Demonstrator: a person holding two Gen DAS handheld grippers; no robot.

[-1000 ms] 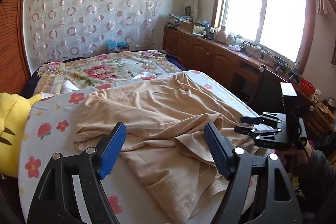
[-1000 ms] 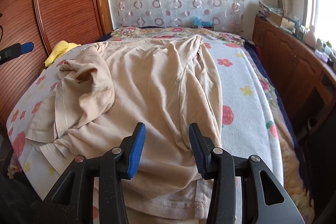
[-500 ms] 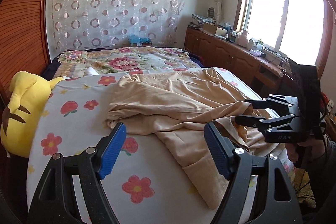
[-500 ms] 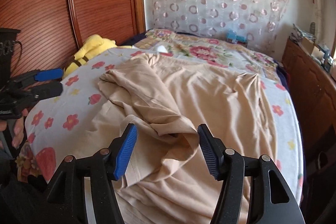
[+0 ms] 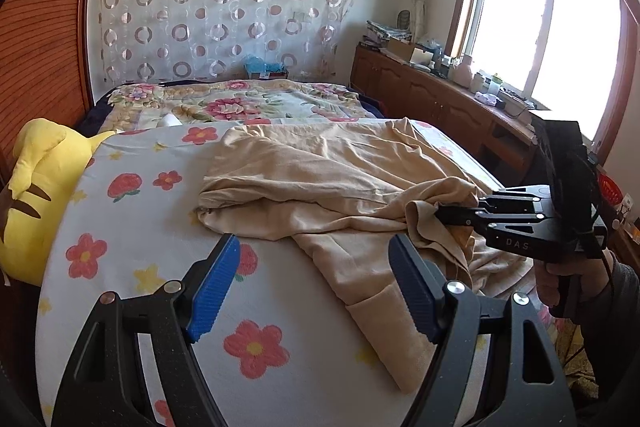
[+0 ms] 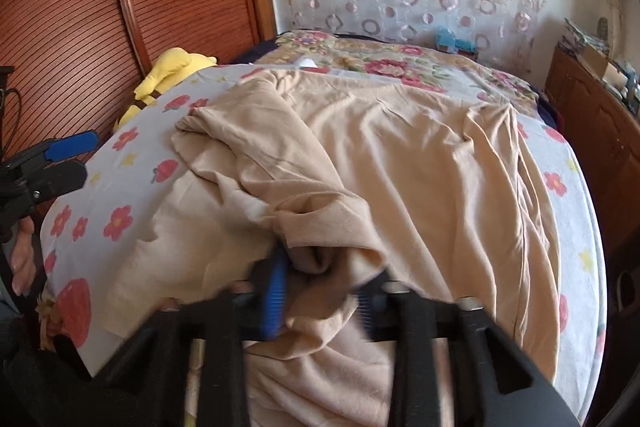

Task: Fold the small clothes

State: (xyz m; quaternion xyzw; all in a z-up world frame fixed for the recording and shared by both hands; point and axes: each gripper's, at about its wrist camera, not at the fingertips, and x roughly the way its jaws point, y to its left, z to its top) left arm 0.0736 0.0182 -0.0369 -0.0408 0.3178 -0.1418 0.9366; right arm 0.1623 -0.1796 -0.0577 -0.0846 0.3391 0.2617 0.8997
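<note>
A crumpled beige garment (image 5: 320, 183) lies spread over the flowered bed sheet (image 5: 132, 227); it also fills the right wrist view (image 6: 400, 155). My right gripper (image 6: 320, 291) is shut on a bunched fold of the beige garment near the bed's front edge; in the left wrist view it (image 5: 440, 213) reaches in from the right and pinches the cloth. My left gripper (image 5: 316, 287) is open and empty above the sheet, left of the garment's hanging end. In the right wrist view it (image 6: 68, 155) shows at the far left, off the bed's side.
A yellow plush toy (image 5: 36, 187) lies at the bed's left edge by the wooden slatted wall (image 6: 80, 7). A floral quilt (image 5: 240, 103) covers the far end of the bed. A wooden cabinet (image 5: 440, 103) with clutter runs under the window on the right.
My right gripper has closed on a fold of the beige garment, which bunched up toward it. My left gripper stayed open and shifted left along the bed.
</note>
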